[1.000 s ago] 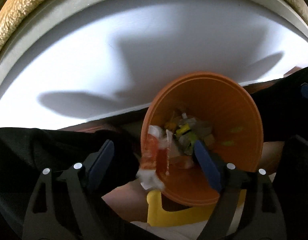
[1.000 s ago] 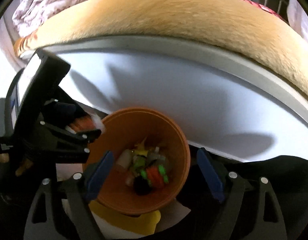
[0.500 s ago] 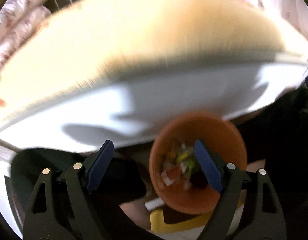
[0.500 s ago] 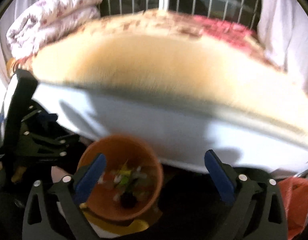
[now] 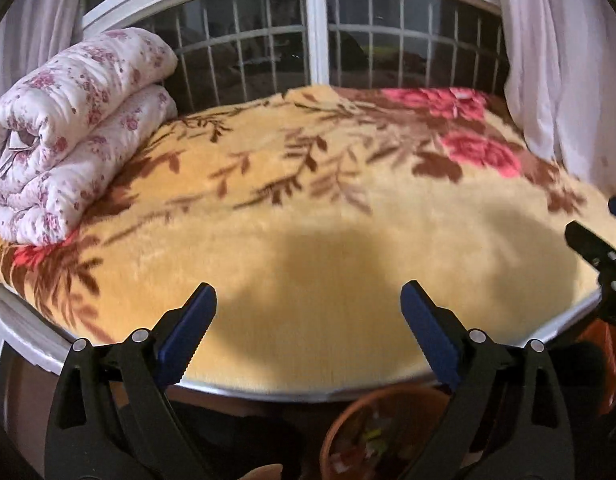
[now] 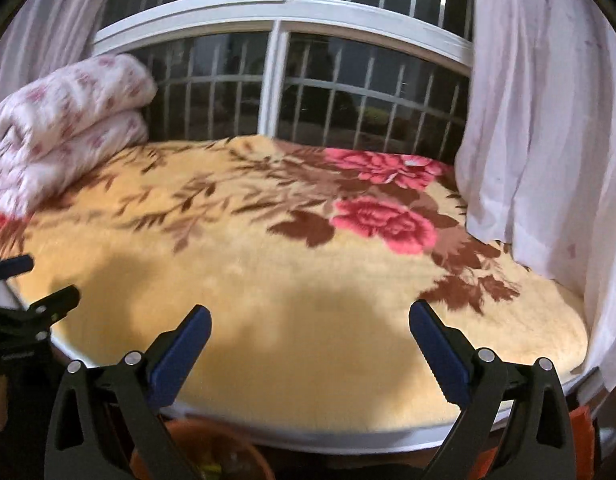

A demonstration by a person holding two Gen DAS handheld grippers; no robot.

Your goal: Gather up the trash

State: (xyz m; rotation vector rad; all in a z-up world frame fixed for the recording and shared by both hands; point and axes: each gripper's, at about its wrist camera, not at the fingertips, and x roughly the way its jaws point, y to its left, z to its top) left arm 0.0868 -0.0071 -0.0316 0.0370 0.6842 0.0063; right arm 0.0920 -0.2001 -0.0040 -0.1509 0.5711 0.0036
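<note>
Where both wrist views look out level over the bed [image 5: 308, 208], the left tool [image 5: 308, 320] and the right tool [image 6: 310, 338] each hang spread wide, blue pads far apart, nothing between them. Left tool sits over the near edge of the bed, toward the middle; the right tool [image 5: 600, 248] shows at that view's right margin, over the near right corner. From the right wrist, the left tool [image 6: 24, 304] is a black shape at the far left, beside the near left edge. Bed carries a yellow floral blanket [image 6: 308, 248], brown leaves and pink roses toward the far right corner; a broad shadow lies across its near half. White bed frame [image 5: 24, 344] runs as a rim along the near edge, curving up on both sides. Folded floral quilt [image 5: 68, 128] stacked on the far left corner, against the barred window [image 5: 320, 40] that closes the far edge. White curtain [image 6: 540, 140] hangs down the right side, its hem touching the blanket at the right edge. Orange bucket [image 5: 348, 432] stands below the near edge of the bed, low and between the two tools, partly hidden behind the left tool's right finger; mixed trash [image 5: 368, 440] inside it, scraps of white, green and red, blurred. In the right wrist view the same bucket [image 6: 228, 448] is only a rim at the bottom. Middle of the blanket lies flat and unbroken from near edge to window.
</note>
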